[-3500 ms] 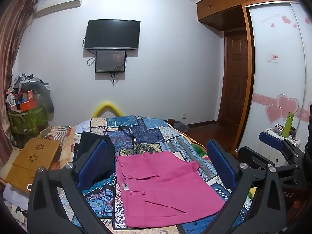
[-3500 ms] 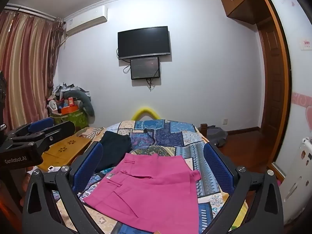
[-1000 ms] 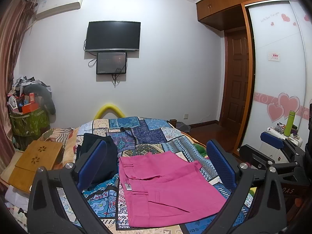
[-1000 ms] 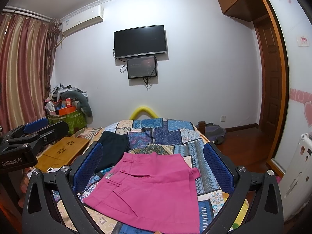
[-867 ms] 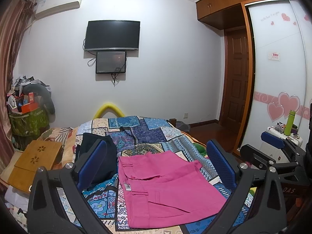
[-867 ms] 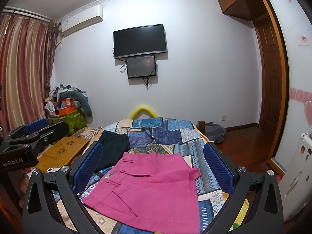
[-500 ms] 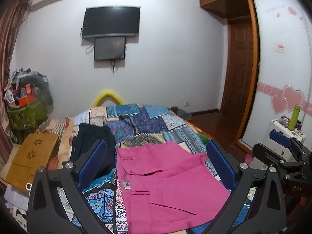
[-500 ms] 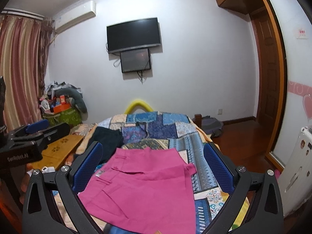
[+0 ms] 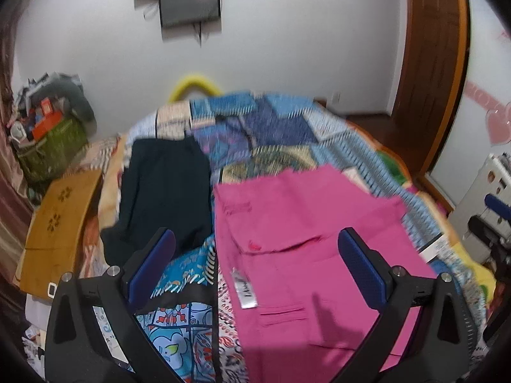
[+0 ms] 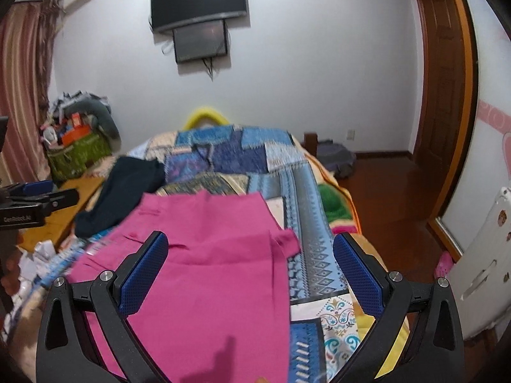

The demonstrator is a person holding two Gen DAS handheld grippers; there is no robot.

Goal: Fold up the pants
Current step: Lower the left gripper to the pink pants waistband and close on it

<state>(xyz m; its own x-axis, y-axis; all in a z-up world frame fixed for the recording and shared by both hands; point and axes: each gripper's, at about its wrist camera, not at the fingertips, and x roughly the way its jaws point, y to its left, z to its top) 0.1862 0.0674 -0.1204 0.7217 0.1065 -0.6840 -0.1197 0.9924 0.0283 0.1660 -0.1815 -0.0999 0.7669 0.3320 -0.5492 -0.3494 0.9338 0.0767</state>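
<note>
- Both tongs, left [image 9: 255, 263] and right [image 10: 250, 269], hang above the bed with jaws wide apart, empty.
- Pink pants [image 9: 306, 239] lie flat on the quilt [image 9: 274, 134], beside a dark garment [image 9: 163, 188].
- Probably soft, light cloth; pinch corners or hem edges.

my left wrist camera looks down from close above the pink pants [image 9: 306, 255], toward the far wall. my right wrist camera sits just to its right, facing the same way. both share the pants and patchwork bedspread [image 10: 287, 172].
</note>
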